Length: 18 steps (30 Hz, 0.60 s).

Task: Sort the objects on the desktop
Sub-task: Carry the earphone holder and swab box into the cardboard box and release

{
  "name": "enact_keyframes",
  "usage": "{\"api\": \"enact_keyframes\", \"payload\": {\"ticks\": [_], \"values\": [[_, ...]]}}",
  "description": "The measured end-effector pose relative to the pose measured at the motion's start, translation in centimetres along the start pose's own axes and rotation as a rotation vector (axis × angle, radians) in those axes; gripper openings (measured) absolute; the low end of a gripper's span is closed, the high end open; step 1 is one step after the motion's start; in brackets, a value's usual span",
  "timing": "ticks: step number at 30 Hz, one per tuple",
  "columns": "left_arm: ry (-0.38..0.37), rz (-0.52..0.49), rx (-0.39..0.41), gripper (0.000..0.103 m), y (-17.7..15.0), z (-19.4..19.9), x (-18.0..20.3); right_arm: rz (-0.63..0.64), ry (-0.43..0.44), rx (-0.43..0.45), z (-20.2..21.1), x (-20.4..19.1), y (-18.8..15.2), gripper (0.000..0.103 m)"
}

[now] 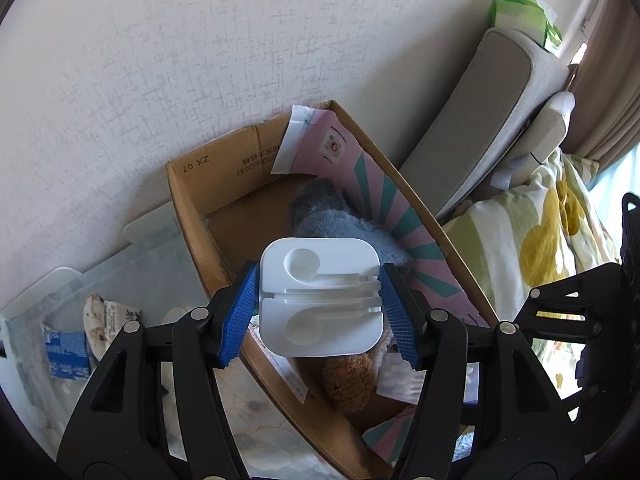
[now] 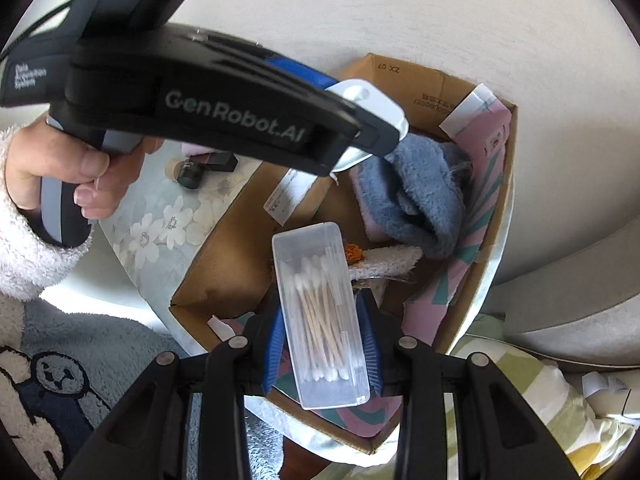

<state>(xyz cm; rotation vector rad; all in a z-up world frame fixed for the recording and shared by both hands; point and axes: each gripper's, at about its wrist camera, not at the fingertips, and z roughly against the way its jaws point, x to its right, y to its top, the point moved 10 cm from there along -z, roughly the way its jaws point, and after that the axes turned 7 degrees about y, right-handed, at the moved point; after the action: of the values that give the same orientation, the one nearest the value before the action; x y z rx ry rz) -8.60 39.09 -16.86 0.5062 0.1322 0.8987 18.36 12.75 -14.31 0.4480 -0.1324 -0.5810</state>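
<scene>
A table covered by a pale blue cloth printed with white flowers [image 2: 168,220] carries everything. An open brown cardboard box [image 1: 188,200] sits directly on it, close to the white textured wall. Just beside the box, on its left in the left wrist view, stands a clear plastic storage bin [image 1: 104,280] with a white rim. In the right wrist view, a small dark rounded object [image 2: 189,172] and a small black box [image 2: 222,162] lie on the cloth near the cardboard box.

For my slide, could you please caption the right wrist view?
Right gripper holds a cotton swab box over the cardboard box.
</scene>
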Motion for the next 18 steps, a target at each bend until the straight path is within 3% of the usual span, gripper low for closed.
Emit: {"api": "enact_keyframes", "payload": {"ticks": [2,3,4,6,8,14,18], "values": [[0.006,0.006,0.004,0.058,0.1,0.3,0.0,0.005,-0.005,0.010,0.0,-0.2,0.1,0.033],[0.005,0.014,0.008,0.064,0.2,0.5,0.0,0.004,0.004,0.012,0.0,-0.4,0.1,0.036],[0.005,0.023,0.010,0.084,0.3,0.7,-0.1,-0.001,0.014,0.024,0.1,-0.6,0.2,0.039],[0.032,0.035,0.039,0.103,0.7,1.4,-0.3,-0.027,0.032,0.049,0.4,-0.9,0.3,0.061],[0.038,0.033,0.069,0.103,1.0,2.2,-0.4,-0.056,0.025,0.072,0.8,-0.8,0.3,0.074],[0.044,0.052,0.086,0.103,1.2,3.4,-1.3,-0.102,0.008,0.097,1.3,-0.8,0.2,0.075],[0.053,0.072,0.084,0.103,0.8,4.1,-2.2,-0.099,-0.052,0.113,1.6,-0.9,0.4,0.075]]}}
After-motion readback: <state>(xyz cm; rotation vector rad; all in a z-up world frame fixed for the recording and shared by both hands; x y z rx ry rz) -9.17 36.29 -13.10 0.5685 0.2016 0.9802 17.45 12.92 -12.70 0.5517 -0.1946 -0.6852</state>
